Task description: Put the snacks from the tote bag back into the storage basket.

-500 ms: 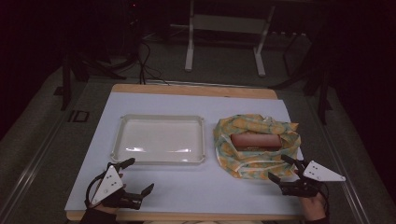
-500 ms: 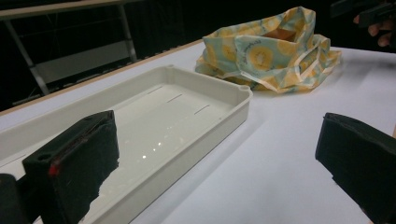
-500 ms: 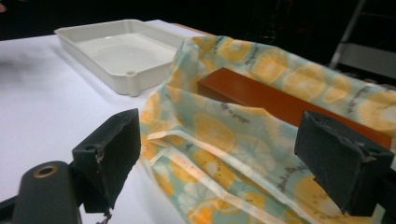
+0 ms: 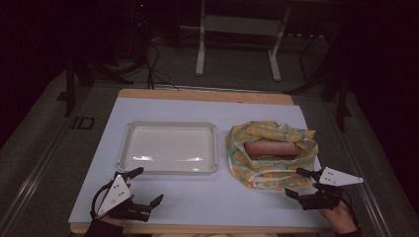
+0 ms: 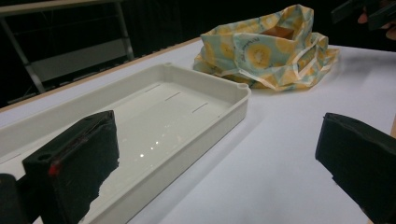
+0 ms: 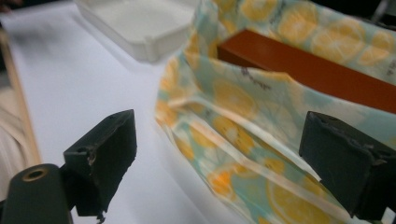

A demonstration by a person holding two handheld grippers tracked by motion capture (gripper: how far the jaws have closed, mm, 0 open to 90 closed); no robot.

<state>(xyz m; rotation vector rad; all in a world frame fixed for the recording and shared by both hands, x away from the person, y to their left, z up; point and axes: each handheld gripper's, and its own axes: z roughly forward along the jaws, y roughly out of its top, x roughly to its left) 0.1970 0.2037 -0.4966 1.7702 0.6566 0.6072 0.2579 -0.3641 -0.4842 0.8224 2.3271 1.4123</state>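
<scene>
A cloth bag [image 4: 269, 170] printed with yellow lemons lies open on the right of the white table top. A reddish-brown box [image 4: 272, 148] rests inside it. My right gripper [image 4: 295, 182] stands open at the bag's near right edge. In the right gripper view the bag [image 6: 243, 140] and box [image 6: 303, 70] lie just beyond the wide-apart jaws of the right gripper [image 6: 224, 158], which hold nothing. My left gripper [image 4: 148, 185] is open near the table's front left corner, just short of the white tray [image 4: 168, 169]. Its view shows the left gripper [image 5: 219, 163] with nothing between its fingers, before the tray [image 5: 224, 93].
The tray is empty and sits at the table's middle, left of the bag [image 5: 266, 51]. A wooden edge [image 4: 207, 95] runs along the table's far side. Dark floor, cables and a metal stand [image 4: 237, 29] lie beyond it.
</scene>
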